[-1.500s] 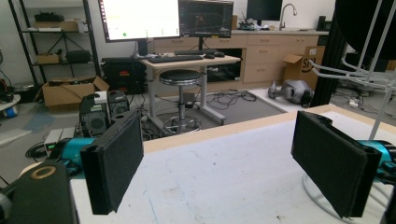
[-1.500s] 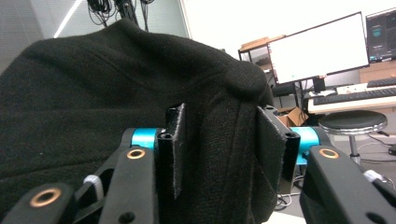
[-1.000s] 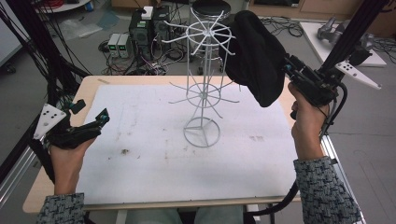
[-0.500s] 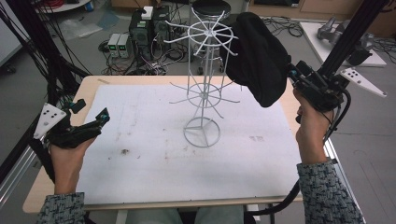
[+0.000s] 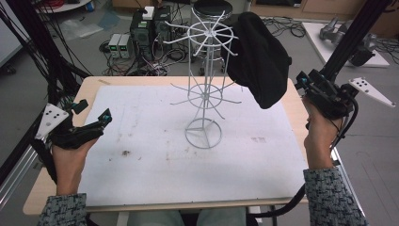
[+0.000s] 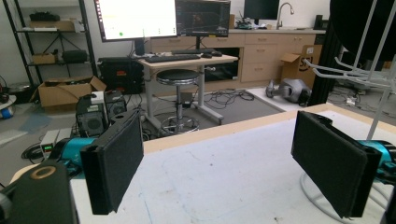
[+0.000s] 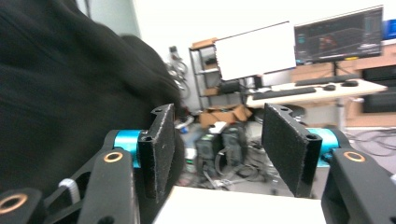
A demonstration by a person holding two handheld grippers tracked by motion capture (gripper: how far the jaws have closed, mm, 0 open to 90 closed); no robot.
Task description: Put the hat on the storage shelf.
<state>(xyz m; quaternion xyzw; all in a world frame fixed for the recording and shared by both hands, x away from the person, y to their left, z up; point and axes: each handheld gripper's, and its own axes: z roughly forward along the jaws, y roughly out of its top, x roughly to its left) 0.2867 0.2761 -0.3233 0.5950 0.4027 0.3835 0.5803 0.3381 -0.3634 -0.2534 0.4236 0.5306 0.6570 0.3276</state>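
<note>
The left hand-held gripper (image 5: 91, 110) rests low over the left edge of the counter (image 5: 155, 179), its jaws spread wide with nothing between them. It sits where it sat a second ago. In the left gripper view the two black pads (image 6: 116, 165) stand far apart, and beyond the right-hand pad rise the ring foot and wire arms of the white wire rack (image 6: 373, 74), well off from this gripper.

Ahead and to the right of that gripper, mid-counter, the wire rack (image 5: 205, 89) stands upright on its ring foot. A black cloth item, probably a hat (image 5: 259, 59), hangs from the right side of the rack's top wheel of prongs, draping down past the lower ring.

The right hand-held gripper (image 5: 306, 84) is the one that has changed. A second ago it was close against the lower edge of the hat; now it has drawn back to the right and a little down, and a clear gap shows between its tips and the cloth. Its jaws are parted and empty. In the right gripper view the pads (image 7: 289, 144) stand apart, with the dark hat (image 7: 70, 84) looming just to the left of the left jaw, blurred.

My reading is that the hat has been let go onto the rack and holds there unaided, so the hanging step looks finished.
</note>
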